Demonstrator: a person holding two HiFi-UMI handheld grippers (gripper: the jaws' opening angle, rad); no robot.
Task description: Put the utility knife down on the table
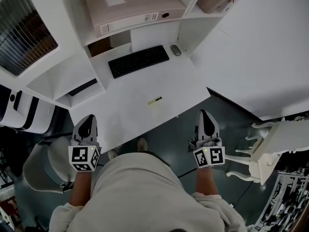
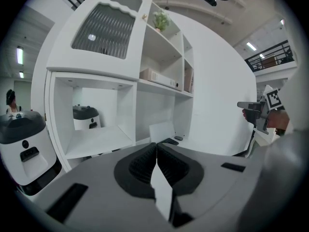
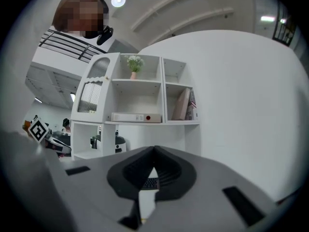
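The utility knife (image 1: 155,100), small and yellow, lies alone on the white table (image 1: 125,110), near its front edge. My left gripper (image 1: 87,121) hovers at the table's front left corner, jaws shut and empty; in the left gripper view its pads (image 2: 157,149) meet with nothing between them. My right gripper (image 1: 206,116) is off the table's front right edge, to the right of the knife and nearer me. It is shut and empty too, and its pads (image 3: 154,153) touch in the right gripper view. Neither gripper touches the knife.
A black keyboard (image 1: 138,61) and a mouse (image 1: 176,50) lie at the back of the table under white shelving with a binder (image 1: 130,6). A white chair (image 1: 263,151) stands at the right. A white-and-black machine (image 1: 21,110) and a grey seat (image 1: 43,168) are at the left.
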